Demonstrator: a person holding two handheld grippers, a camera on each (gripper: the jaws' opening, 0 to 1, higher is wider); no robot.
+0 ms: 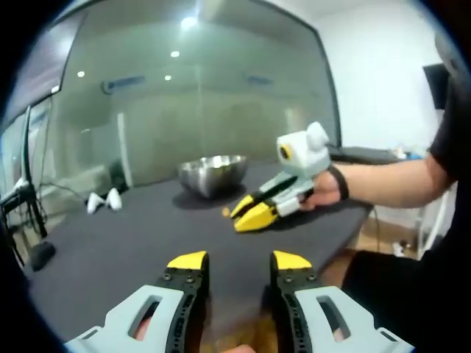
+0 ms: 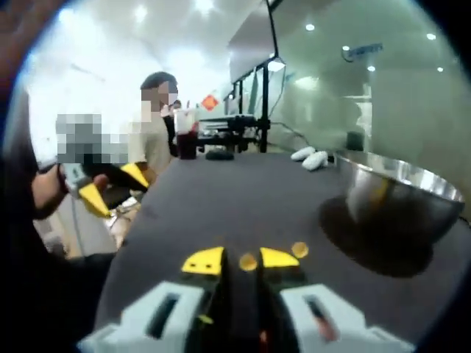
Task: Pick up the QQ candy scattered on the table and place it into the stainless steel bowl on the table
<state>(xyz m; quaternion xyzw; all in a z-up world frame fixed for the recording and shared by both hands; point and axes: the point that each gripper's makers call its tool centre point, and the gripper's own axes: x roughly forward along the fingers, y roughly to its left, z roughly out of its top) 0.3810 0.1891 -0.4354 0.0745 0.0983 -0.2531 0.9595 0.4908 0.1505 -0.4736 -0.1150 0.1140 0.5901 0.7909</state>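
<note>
In the left gripper view, the left gripper (image 1: 239, 260) rises from the bottom edge with its jaws apart and nothing between them, held over the near edge of the dark table (image 1: 110, 243). Right of centre, the bowl (image 1: 213, 174) stands on the tabletop, and just right of it the right gripper (image 1: 254, 213) reaches in, tips down at the surface beside a small orange candy (image 1: 226, 212).

In the right gripper view, the left gripper (image 2: 110, 187) hangs at the left edge, well apart from the table (image 2: 221, 206). At lower centre the right gripper (image 2: 241, 259) has its yellow tips close on either side of one candy (image 2: 248, 261); I cannot tell whether they are gripping it or only bracketing it. A second candy (image 2: 299, 250) lies just to the right. The bowl (image 2: 397, 198) sits at the right of the frame, near the candies.

The candy looks small, round and light, probably soft and a bit springy, so it may squirt out or roll under a hard pinch. A gentle squeeze across its middle, tips low against the table, seems best.

The left gripper view gives the layout: bowl, right gripper and table edge together. The right gripper view gives the close detail, separating two candies and showing how the tips sit around one.
</note>
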